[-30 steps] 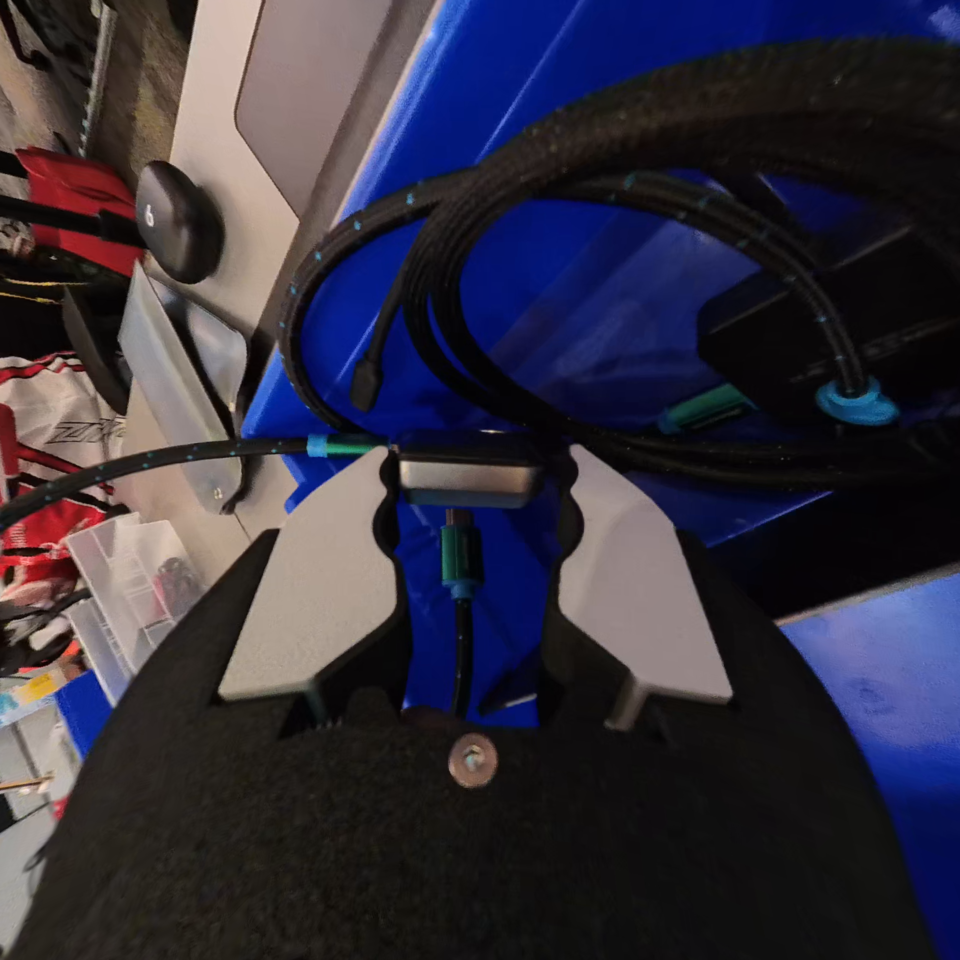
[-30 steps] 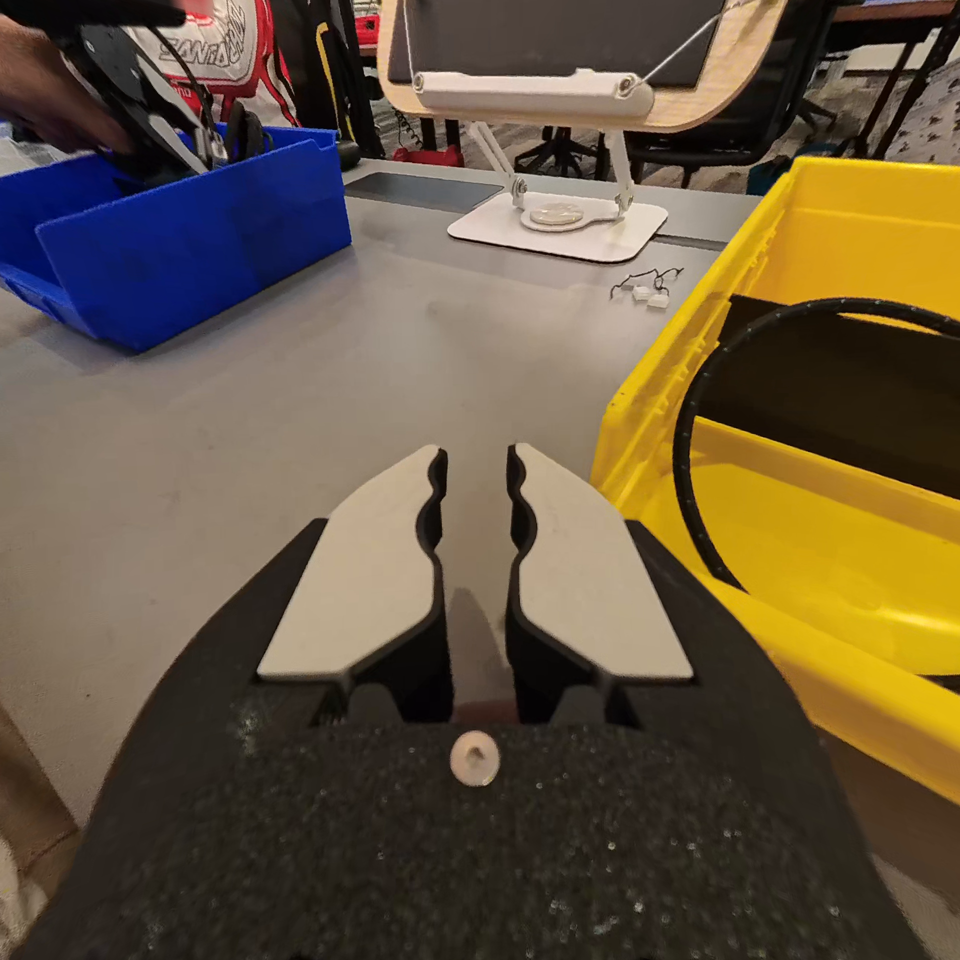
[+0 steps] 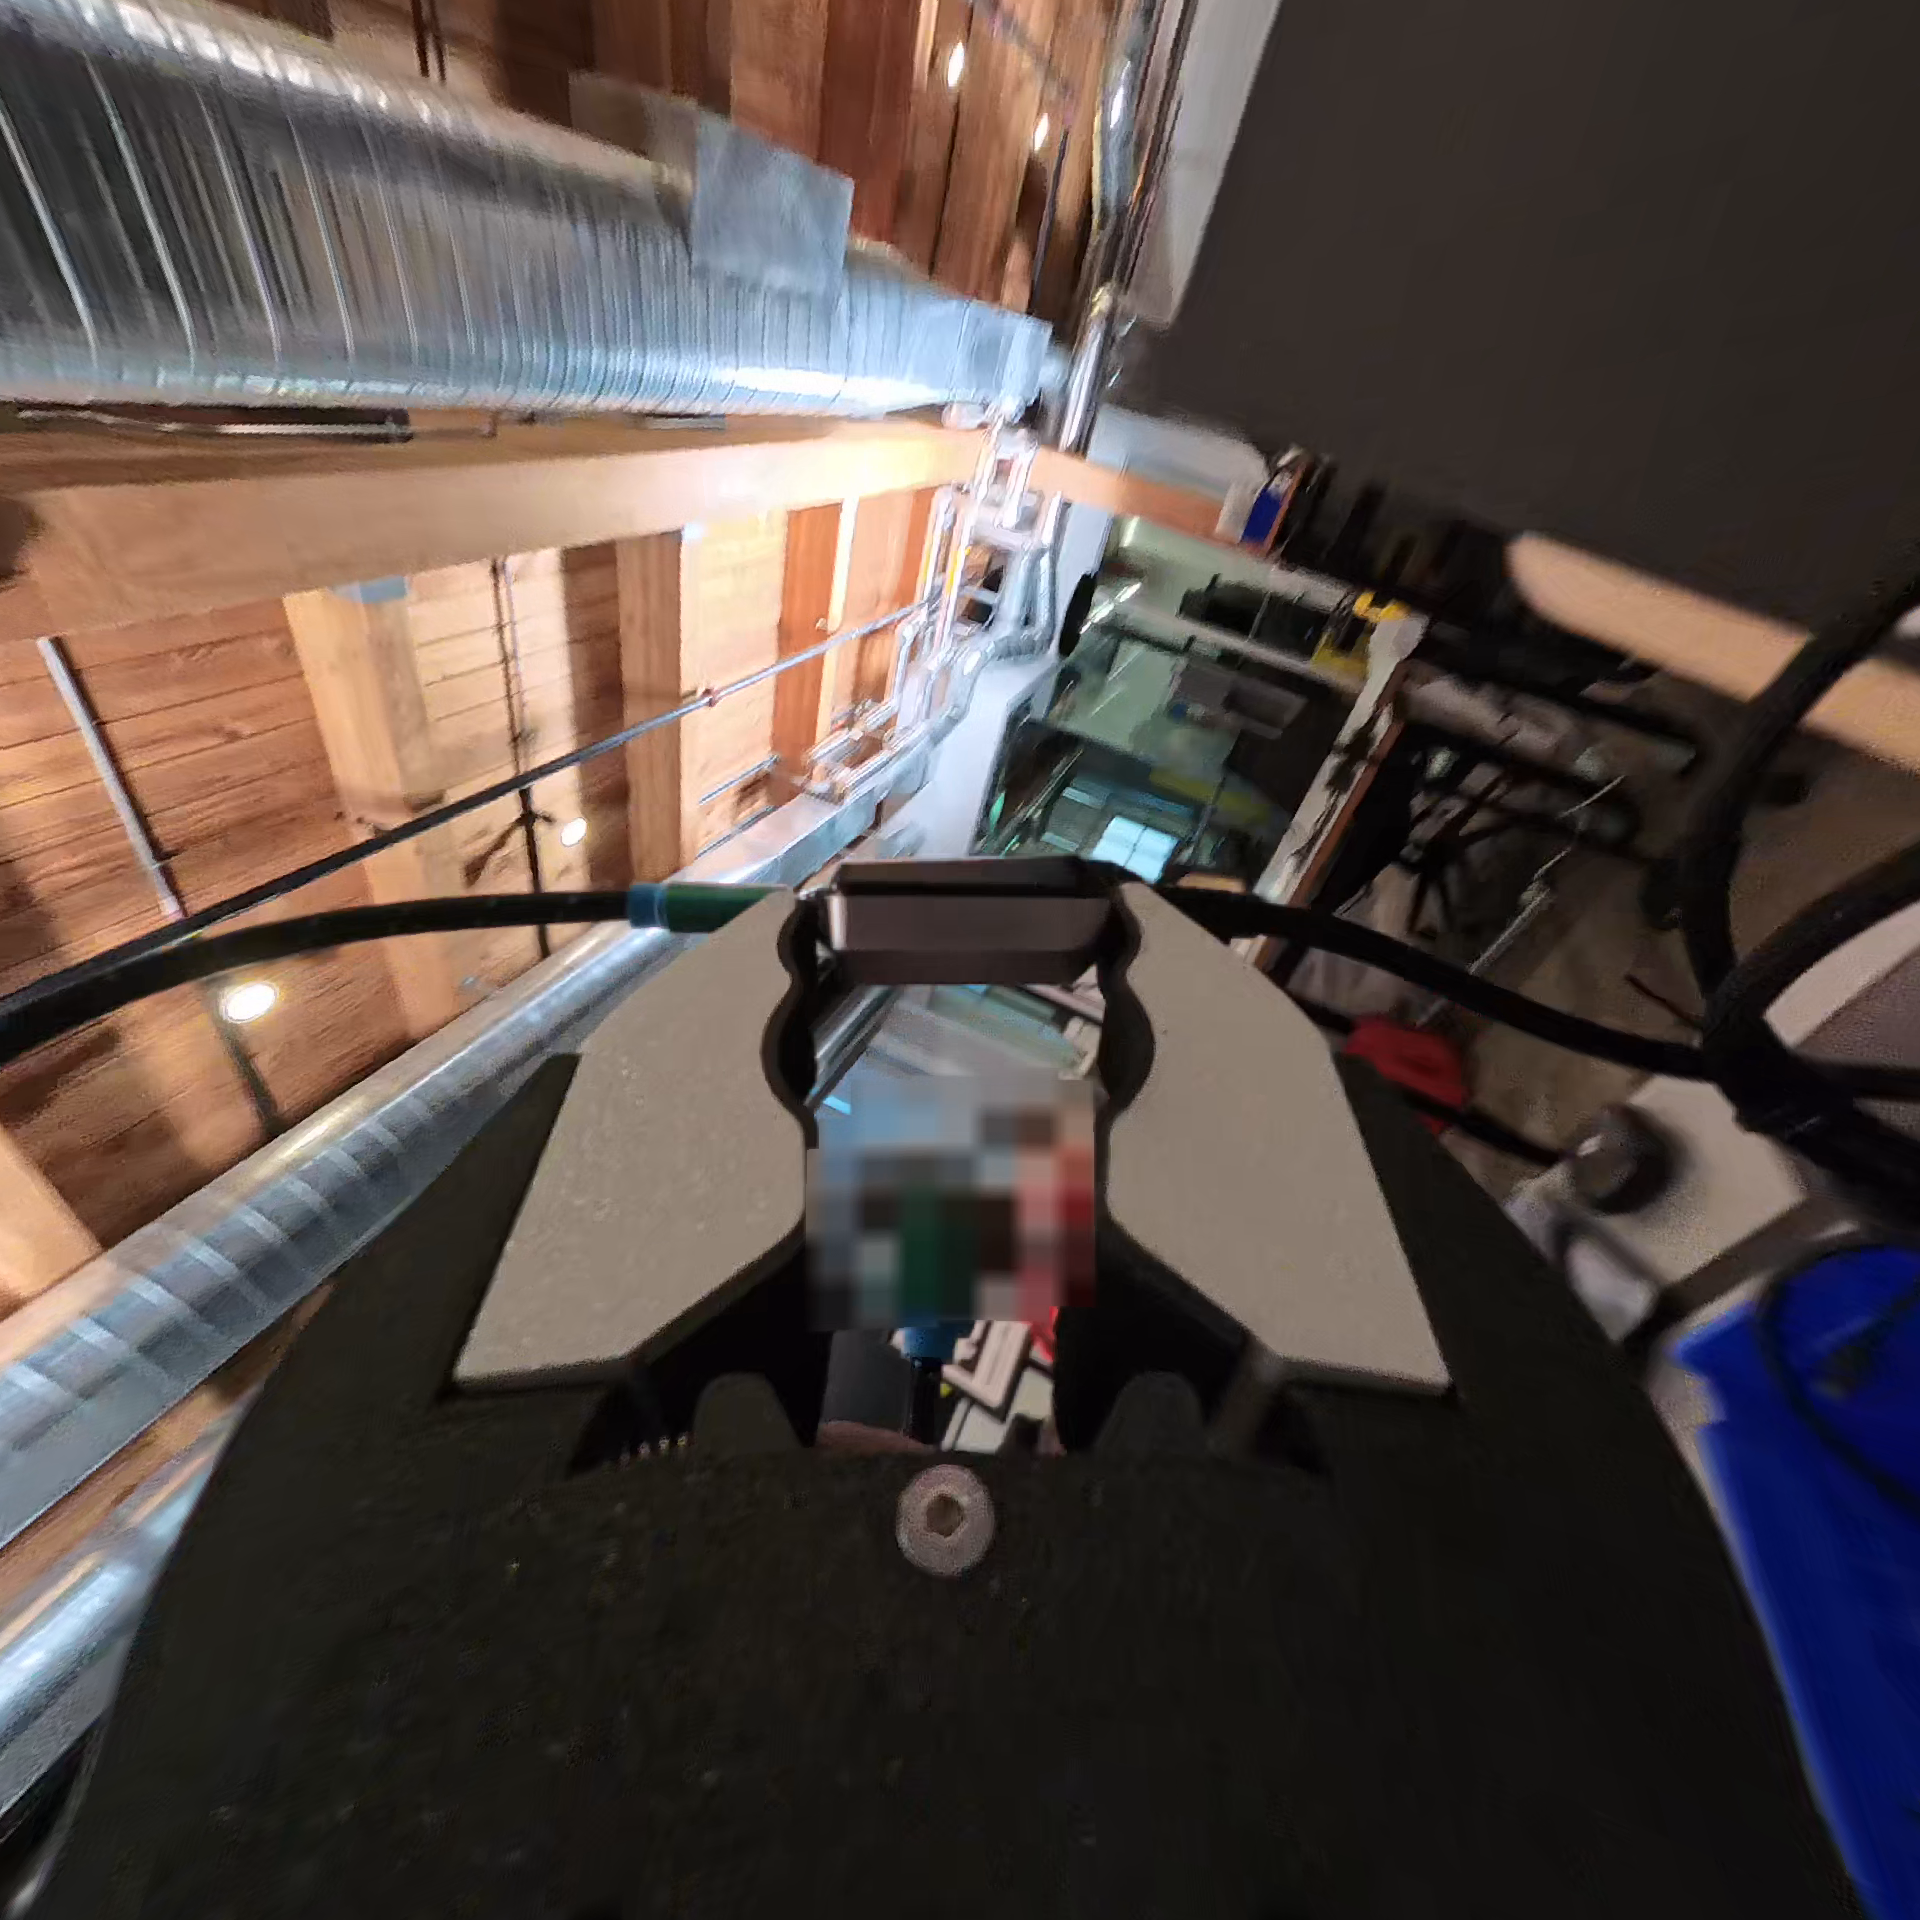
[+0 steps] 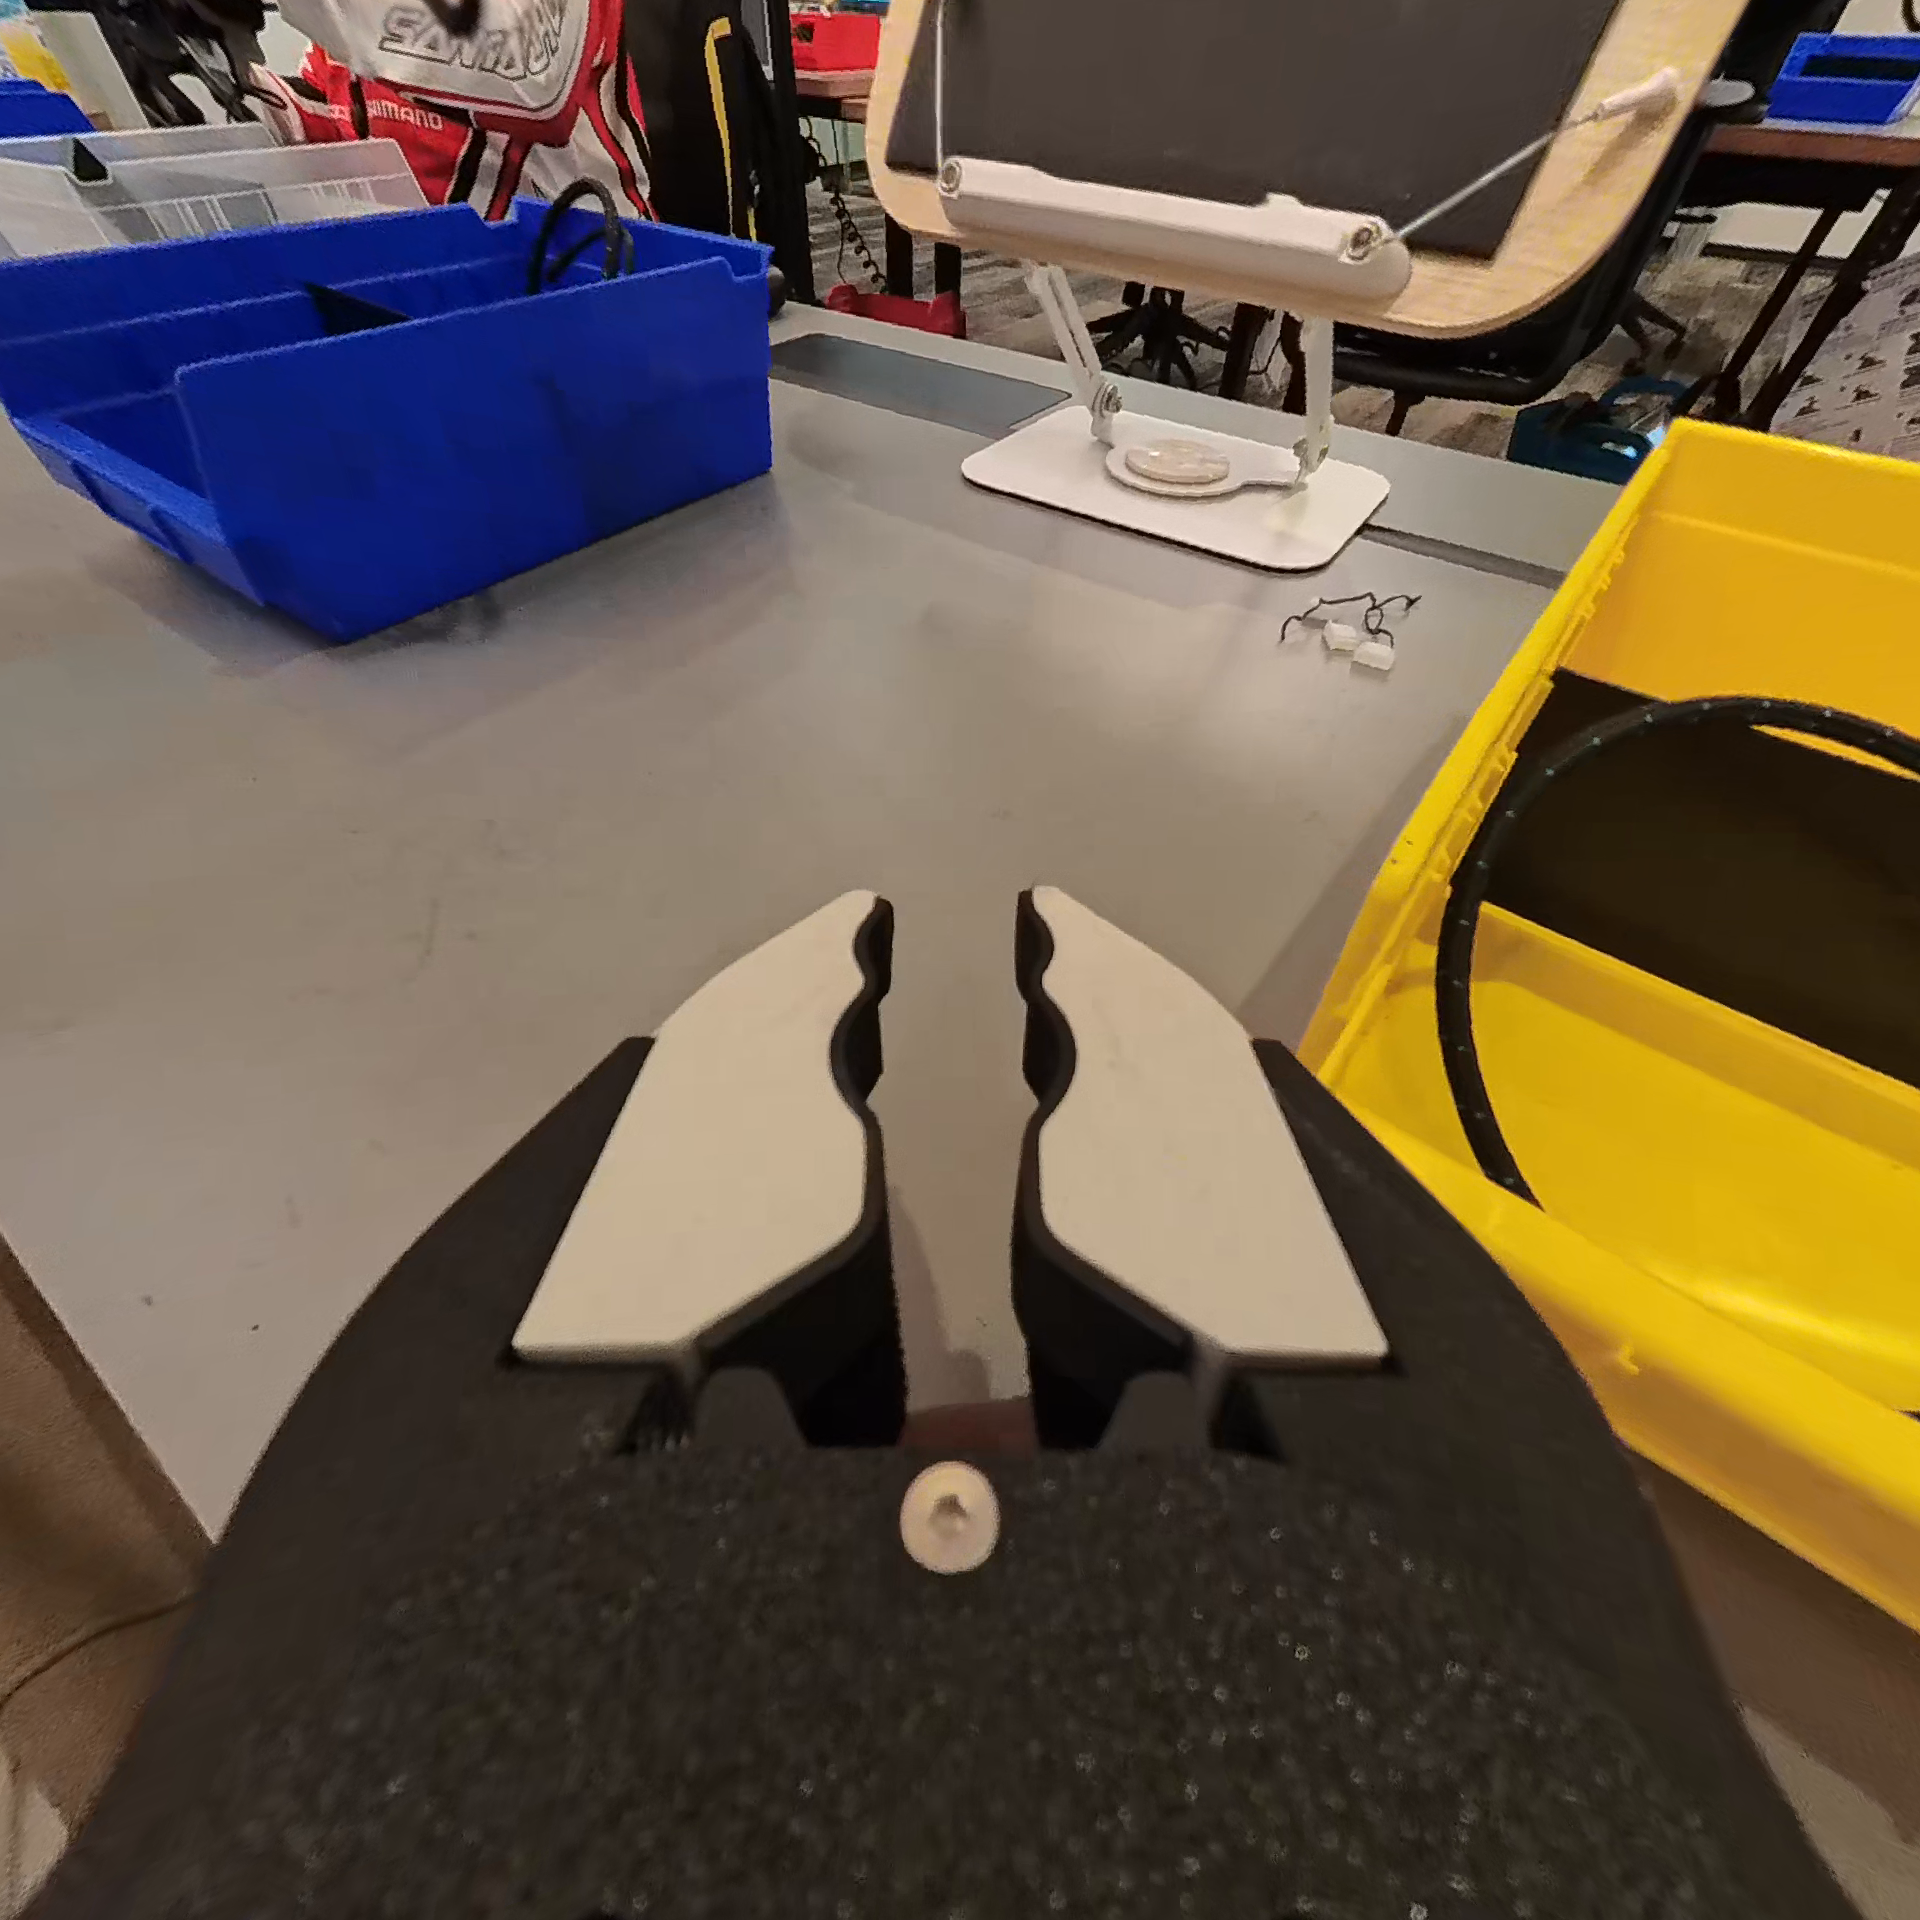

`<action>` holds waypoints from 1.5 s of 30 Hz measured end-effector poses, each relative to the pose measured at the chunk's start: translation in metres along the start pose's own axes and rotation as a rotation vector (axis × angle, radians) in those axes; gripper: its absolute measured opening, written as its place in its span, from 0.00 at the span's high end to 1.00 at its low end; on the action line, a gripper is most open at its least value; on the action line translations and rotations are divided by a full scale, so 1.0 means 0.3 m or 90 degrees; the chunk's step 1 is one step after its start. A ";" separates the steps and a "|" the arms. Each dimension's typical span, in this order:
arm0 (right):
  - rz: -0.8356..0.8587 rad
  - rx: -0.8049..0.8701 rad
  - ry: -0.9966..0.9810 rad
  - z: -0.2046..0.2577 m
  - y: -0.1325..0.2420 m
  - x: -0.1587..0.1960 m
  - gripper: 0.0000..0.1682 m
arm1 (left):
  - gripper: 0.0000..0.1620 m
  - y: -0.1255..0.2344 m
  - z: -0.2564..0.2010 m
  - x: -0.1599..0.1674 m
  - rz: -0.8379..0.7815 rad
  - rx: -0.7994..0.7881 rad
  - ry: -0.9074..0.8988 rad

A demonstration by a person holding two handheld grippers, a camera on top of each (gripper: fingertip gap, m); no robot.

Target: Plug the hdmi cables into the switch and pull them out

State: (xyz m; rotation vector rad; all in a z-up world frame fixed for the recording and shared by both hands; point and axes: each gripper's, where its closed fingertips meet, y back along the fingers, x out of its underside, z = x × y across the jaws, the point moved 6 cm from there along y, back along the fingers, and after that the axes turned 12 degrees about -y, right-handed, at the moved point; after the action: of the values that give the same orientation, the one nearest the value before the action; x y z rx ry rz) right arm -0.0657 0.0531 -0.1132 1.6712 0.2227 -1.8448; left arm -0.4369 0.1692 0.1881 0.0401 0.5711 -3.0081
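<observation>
Gripping the grey switch (image 3: 961, 925) at its tips, the left gripper (image 3: 961, 935) holds it aloft, jaws clamped across it, a black cable (image 3: 312, 930) trailing left. The right gripper (image 4: 954, 914) hovers over the table (image 4: 520, 831), jaws slightly parted and empty. Judging the fetch step, next comes setting the switch down.

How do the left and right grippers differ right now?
The left gripper is shut on the small grey metal switch box, with black cables leaving both its sides; the right gripper is slightly open and empty. Left points up at the ceiling; right hovers over the grey table. Both have pale fingers.
</observation>
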 end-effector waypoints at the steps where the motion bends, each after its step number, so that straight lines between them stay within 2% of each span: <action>1: -0.005 -0.002 0.006 0.004 0.000 -0.006 0.87 | 0.68 0.024 -0.028 -0.050 -0.020 0.010 0.013; 5: -0.053 -0.027 0.009 0.021 -0.017 -0.096 0.83 | 0.68 0.117 -0.173 -0.264 -0.097 0.048 0.049; 8: -0.106 -0.053 0.011 0.046 -0.049 -0.231 0.77 | 0.68 0.186 -0.304 -0.424 -0.150 0.083 0.049; 10: -0.138 -0.083 0.020 0.080 -0.078 -0.340 0.68 | 0.68 0.239 -0.392 -0.520 -0.185 0.108 0.038; 14: -0.157 -0.149 0.047 0.104 -0.134 -0.505 0.68 | 0.68 0.350 -0.507 -0.641 -0.237 0.110 0.020; 16: -0.138 -0.150 0.051 0.066 -0.163 -0.523 0.67 | 0.68 0.378 -0.529 -0.660 -0.227 0.117 0.033; 20: -0.073 -0.202 0.011 0.055 -0.211 -0.446 0.66 | 0.68 0.406 -0.552 -0.673 -0.200 0.189 0.125; 25: -0.117 -0.198 0.089 0.151 -0.228 -0.423 0.73 | 0.68 0.442 -0.603 -0.711 -0.199 0.211 0.098; 29: -0.070 -0.154 0.127 0.178 -0.270 -0.409 0.73 | 0.68 0.469 -0.612 -0.722 -0.192 0.218 0.084; 35: -0.021 -0.129 0.137 0.207 -0.285 -0.382 0.80 | 0.68 0.477 -0.641 -0.706 -0.169 0.225 0.079; 37: -0.027 -0.105 0.153 0.205 -0.285 -0.376 0.87 | 0.69 0.492 -0.646 -0.702 -0.153 0.225 0.031; 38: -0.025 -0.111 0.148 0.201 -0.286 -0.373 0.88 | 0.73 0.522 -0.634 -0.700 -0.158 0.226 0.003; 39: -0.020 -0.114 0.131 0.188 -0.288 -0.370 0.89 | 0.85 0.566 -0.607 -0.696 -0.175 0.217 -0.005; 40: -0.017 -0.113 0.118 0.168 -0.290 -0.366 0.89 | 0.85 0.621 -0.582 -0.687 -0.190 0.231 0.001; 42: -0.018 -0.105 0.108 0.118 -0.289 -0.354 0.89 | 0.82 0.758 -0.569 -0.672 -0.226 0.373 0.051; 45: -0.042 -0.128 0.116 0.066 -0.268 -0.330 0.89 | 0.84 0.965 -0.557 -0.640 -0.365 0.734 0.239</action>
State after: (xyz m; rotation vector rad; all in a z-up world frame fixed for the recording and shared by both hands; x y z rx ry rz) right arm -0.1268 0.1392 -0.0392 1.7070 0.5289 -1.6555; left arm -0.2197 -0.0241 -0.0651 0.5857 -1.4091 -3.3555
